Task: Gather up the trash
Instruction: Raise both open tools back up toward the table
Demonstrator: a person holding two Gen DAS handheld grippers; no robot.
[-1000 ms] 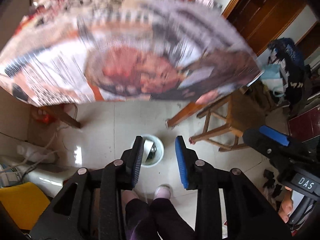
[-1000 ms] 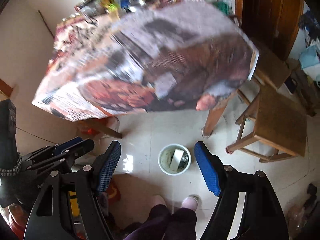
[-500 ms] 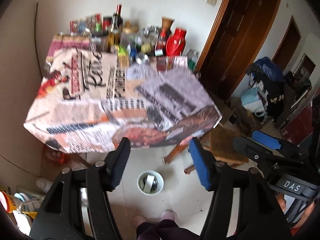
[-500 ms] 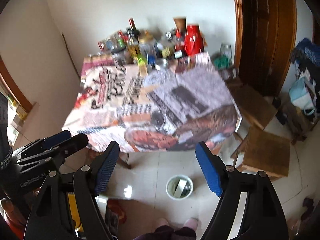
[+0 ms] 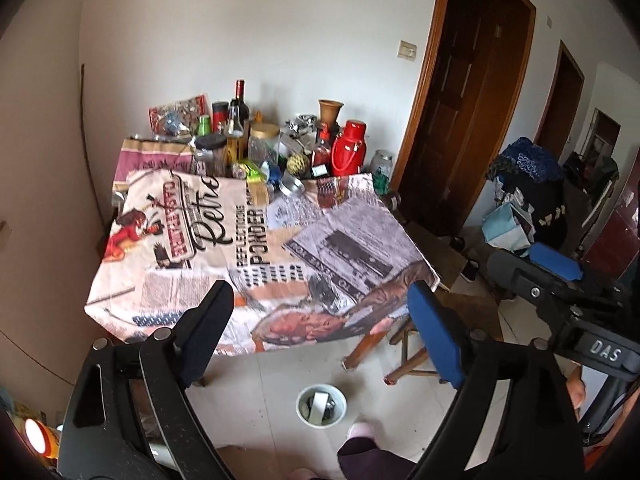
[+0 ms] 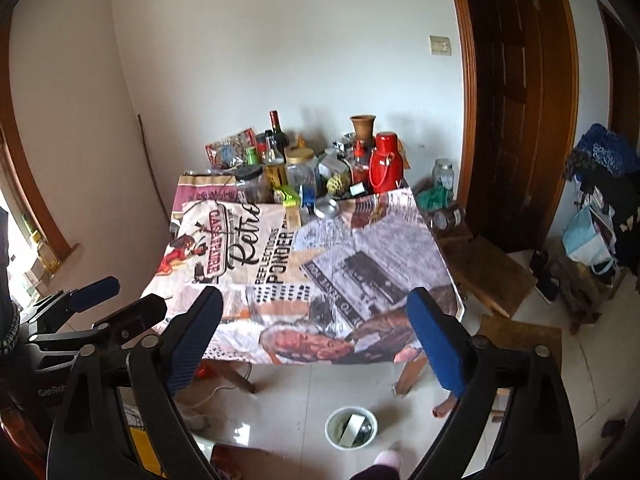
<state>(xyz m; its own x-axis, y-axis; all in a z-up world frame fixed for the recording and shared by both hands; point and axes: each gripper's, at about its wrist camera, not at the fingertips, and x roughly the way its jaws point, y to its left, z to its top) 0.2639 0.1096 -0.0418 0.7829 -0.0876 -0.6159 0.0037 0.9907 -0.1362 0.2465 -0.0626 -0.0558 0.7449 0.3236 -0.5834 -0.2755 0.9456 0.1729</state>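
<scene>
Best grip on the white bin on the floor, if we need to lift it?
Judging from its pose, take the white bin by its rim, coming straight down from above. It stands upright and open-topped on the tiled floor in front of the table, so one jaw can go inside the wall, one outside. Pick the near rim: trash already fills the middle. Both grippers hang open and empty.

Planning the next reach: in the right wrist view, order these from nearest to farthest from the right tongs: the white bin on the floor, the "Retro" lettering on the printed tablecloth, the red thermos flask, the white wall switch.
1. White bin: on the floor, just below the right tongs.
2. "Retro" lettering: mid-table, left.
3. Red thermos flask: table's back edge.
4. White wall switch: high on the wall.
</scene>
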